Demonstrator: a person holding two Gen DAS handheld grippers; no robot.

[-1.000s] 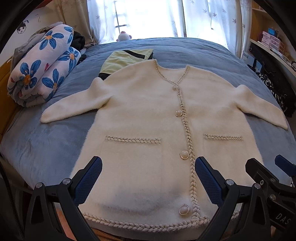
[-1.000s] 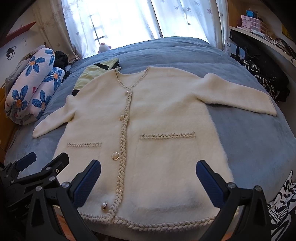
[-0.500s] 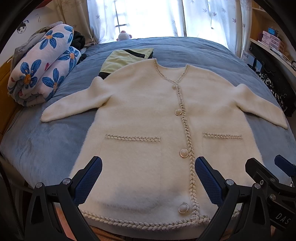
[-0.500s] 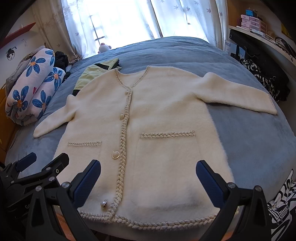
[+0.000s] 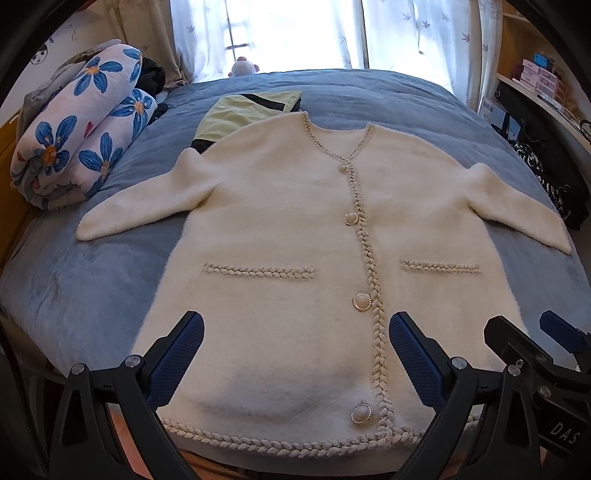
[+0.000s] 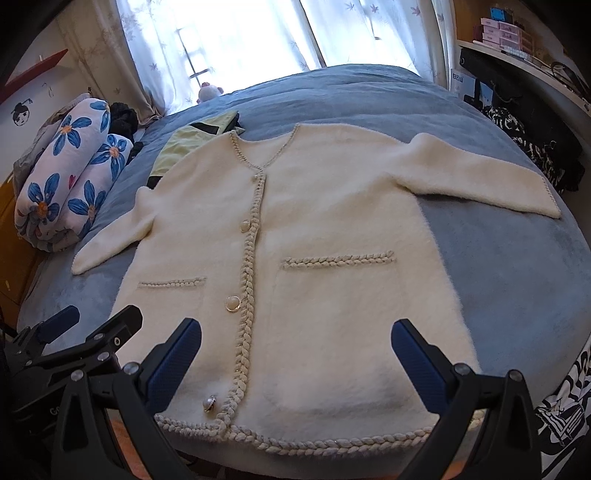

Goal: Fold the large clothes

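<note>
Cream cardigan [image 5: 280,236] lies flat, buttoned, sleeves spread, on the blue bed [image 5: 92,280]; folding not yet begun, I judge; left hand-held gripper [image 5: 295,354] and right hand-held gripper [image 6: 295,354] both gape wide, empty, above the hem; next I'd take a sleeve inward; floral quilt [image 5: 77,129] rolled at left; bright curtained window [image 5: 295,33] beyond.

Cream cardigan [image 6: 325,236] flat on blue bed [image 6: 517,280], right gripper [image 6: 295,350] fingers [image 6: 417,350] spread wide above hem.
</note>
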